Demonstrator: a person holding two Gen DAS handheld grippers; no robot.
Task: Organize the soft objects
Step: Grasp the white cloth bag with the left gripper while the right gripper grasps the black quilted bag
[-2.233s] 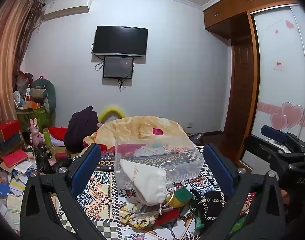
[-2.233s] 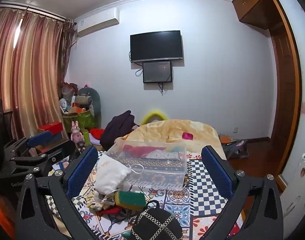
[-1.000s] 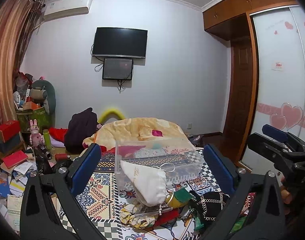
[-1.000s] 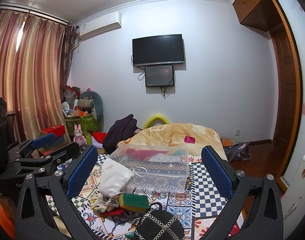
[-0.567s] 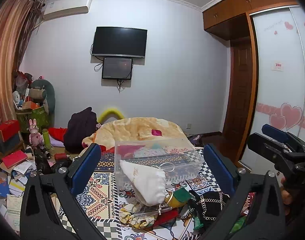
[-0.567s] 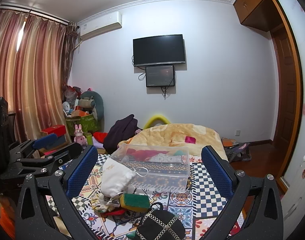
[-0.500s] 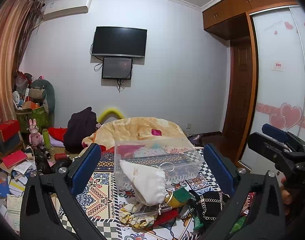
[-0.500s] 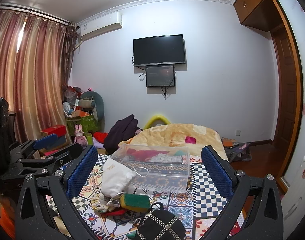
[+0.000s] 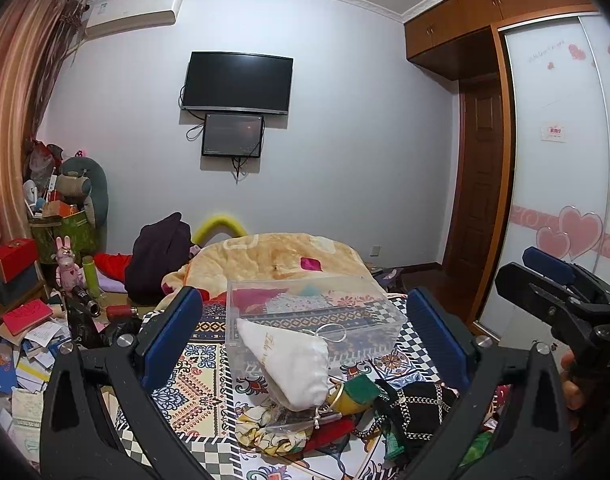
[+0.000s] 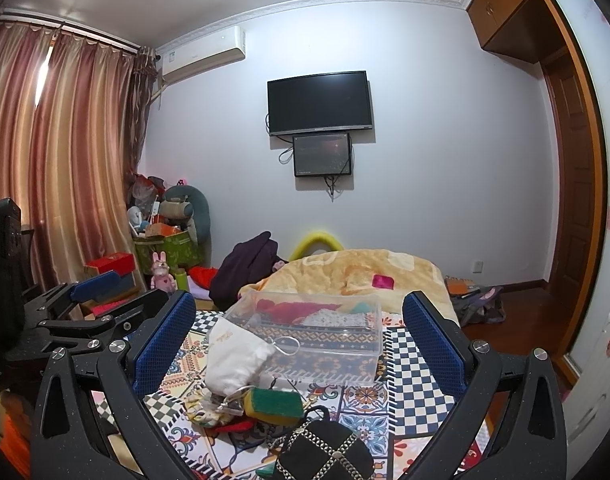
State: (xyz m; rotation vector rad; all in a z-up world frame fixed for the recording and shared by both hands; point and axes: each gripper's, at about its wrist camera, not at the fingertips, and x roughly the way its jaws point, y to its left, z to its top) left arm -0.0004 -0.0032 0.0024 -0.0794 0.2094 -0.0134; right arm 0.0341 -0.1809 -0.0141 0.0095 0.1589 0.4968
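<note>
A clear plastic box [image 9: 317,312] [image 10: 317,332] stands on a patterned cloth. In front of it lies a pile of soft things: a white drawstring pouch [image 9: 289,360] [image 10: 235,356], a green and yellow sponge [image 10: 275,402] [image 9: 355,392], a black chain-trimmed purse [image 10: 325,456] [image 9: 419,404], a floral scrunchie [image 9: 265,432] and red fabric. My left gripper [image 9: 303,340] is open and empty, held above and behind the pile. My right gripper [image 10: 299,340] is open and empty, likewise apart from the pile.
The patterned cloth [image 9: 193,384] [image 10: 409,380] covers the surface. Behind it lie an orange blanket [image 9: 273,256], a dark bag [image 9: 157,256] and cluttered boxes and toys at the left [image 9: 45,264]. A wardrobe and door stand at the right [image 9: 481,200].
The right gripper has risen and shifted slightly. The left gripper has barely moved. Both stay open.
</note>
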